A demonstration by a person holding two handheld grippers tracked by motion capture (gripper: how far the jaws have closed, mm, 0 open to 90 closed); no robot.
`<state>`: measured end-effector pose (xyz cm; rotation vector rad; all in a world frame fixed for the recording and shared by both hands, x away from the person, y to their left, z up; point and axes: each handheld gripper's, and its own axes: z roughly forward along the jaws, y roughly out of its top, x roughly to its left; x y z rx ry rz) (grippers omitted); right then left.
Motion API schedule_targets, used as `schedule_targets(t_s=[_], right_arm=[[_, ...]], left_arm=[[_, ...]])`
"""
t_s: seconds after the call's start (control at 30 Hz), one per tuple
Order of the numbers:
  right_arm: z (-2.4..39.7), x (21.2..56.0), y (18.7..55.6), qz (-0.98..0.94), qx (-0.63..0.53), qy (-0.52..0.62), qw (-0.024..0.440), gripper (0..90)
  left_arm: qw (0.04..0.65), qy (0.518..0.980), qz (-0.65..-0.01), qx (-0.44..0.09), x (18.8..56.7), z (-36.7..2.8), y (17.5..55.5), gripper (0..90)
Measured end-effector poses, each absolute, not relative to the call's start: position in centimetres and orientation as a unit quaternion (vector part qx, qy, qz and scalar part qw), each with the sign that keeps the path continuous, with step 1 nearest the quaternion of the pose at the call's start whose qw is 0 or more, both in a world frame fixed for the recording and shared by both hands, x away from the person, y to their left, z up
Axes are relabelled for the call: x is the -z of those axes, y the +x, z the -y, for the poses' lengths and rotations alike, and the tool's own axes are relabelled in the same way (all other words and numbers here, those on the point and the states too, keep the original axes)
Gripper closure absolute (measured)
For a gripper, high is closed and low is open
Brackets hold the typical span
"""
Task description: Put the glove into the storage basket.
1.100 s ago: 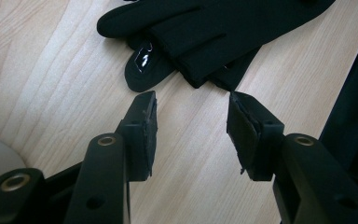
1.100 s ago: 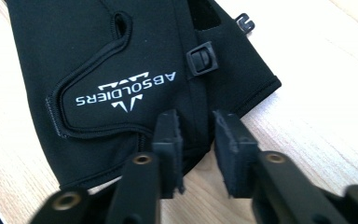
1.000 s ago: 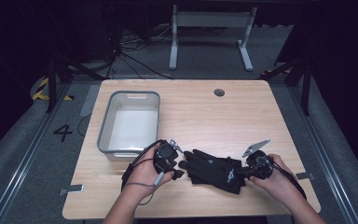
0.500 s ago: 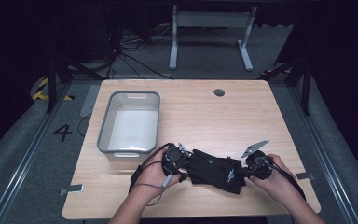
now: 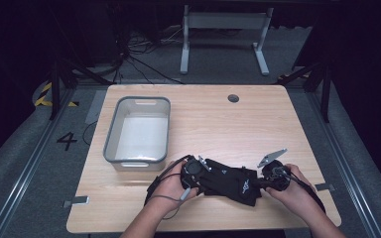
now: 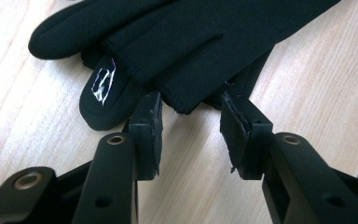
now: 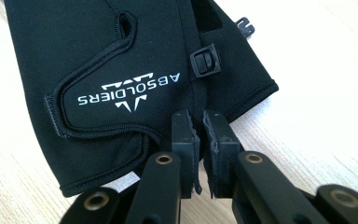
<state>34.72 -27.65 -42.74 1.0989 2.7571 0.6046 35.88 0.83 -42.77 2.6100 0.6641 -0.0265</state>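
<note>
At the table's [image 5: 297,119] near edge, our right gripper [image 7: 200,123] pinches the black glove's [image 5: 228,179] cuff; our left gripper [image 6: 189,119], spread, has been closing around a fingertip, next clamping.

- glove [image 5: 230,181]: black, with white "absoldiers" lettering and a white emblem by the cuff, and a pale shiny patch on one fingertip.
- table [image 5: 213,119]: light wood grain.
- bin [image 5: 113,134] near the table's left edge: grey rim, whitish inside.
</note>
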Motion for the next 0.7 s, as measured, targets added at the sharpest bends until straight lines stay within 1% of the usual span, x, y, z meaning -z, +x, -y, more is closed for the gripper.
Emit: schedule_targets(t_s=[0.07, 0.13, 0.27, 0.33, 0.43, 0.7], right_arm=[[27.6, 42.7, 34.7, -0.909, -0.199, 0.362, 0.057, 83.9], [27.6, 42.7, 34.7, -0.909, -0.198, 0.361, 0.058, 83.8], [27.6, 42.7, 34.7, -0.910, -0.197, 0.360, 0.059, 83.9], [27.5, 42.7, 34.6, -0.910, -0.197, 0.360, 0.061, 84.0], [27.5, 42.7, 34.6, -0.911, -0.195, 0.359, 0.064, 84.1], [27.6, 42.1, 34.4, -0.908, -0.205, 0.358, 0.070, 85.3]], left_arm=[[0.219, 0.947, -0.236, 0.005, 42.8, -0.7, 35.9, 60.4], [0.216, 0.947, -0.238, -0.001, 42.8, -0.6, 35.9, 63.5], [0.207, 0.948, -0.241, -0.017, 42.9, -0.4, 35.8, 73.7], [0.207, 0.949, -0.237, -0.024, 42.7, -0.4, 35.7, 80.5], [0.210, 0.947, -0.239, -0.032, 42.4, -0.4, 35.6, 86.4], [0.211, 0.949, -0.228, -0.050, 41.8, -0.3, 35.1, 88.9]])
